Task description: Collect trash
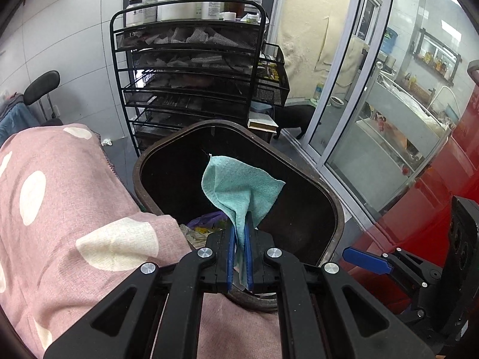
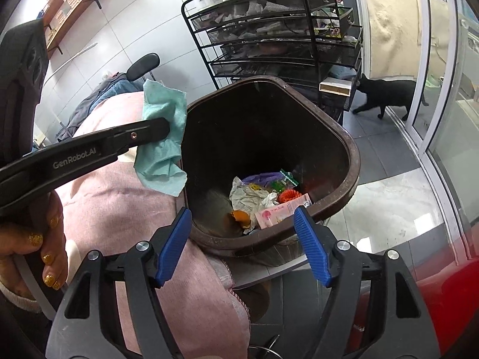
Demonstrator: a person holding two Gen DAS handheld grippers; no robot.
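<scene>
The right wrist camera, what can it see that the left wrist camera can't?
Only the right wrist view shows the whole black cat, the trash at the bin's bottom, like the pink packet, and the hand holding the left gripper. Only the left wrist view shows the left gripper from behind, shut on the teal cloth. Both show the brown bin, the cloth, the black rack and the pink spotted cover.

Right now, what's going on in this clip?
A person is collecting trash with two handheld grippers. The left gripper is shut on a teal cloth, holding it by the rim of the brown bin. The right gripper hovers at the near rim, jaws open and empty. Trash already lies inside.
</scene>
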